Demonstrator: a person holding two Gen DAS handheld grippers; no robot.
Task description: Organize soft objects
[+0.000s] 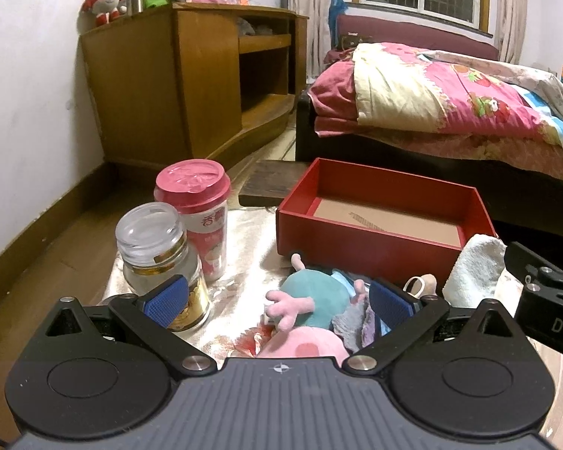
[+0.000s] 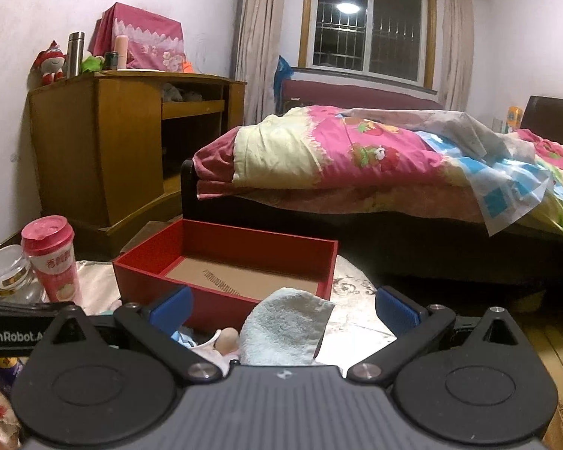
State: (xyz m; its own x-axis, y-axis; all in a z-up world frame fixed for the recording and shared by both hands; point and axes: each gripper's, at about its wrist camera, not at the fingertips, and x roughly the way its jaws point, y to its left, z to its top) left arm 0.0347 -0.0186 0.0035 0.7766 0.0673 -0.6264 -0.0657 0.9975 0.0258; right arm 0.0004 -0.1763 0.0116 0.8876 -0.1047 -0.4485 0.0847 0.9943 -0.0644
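The red box [image 1: 371,240] sits empty on the cloth-covered table [image 1: 244,232], likely meant to take the soft things lying in front of it. The left gripper [image 1: 277,300], fingers apart, hovers over the plush toy [image 1: 311,300], pink with a teal body. The right gripper [image 2: 283,307], also spread wide and holding nothing, faces the pale fluffy towel [image 2: 285,322] just before the box.

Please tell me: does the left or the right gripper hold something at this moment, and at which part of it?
Nothing is held. The left gripper is open above the plush pig, and the right gripper is open above the folded towel.
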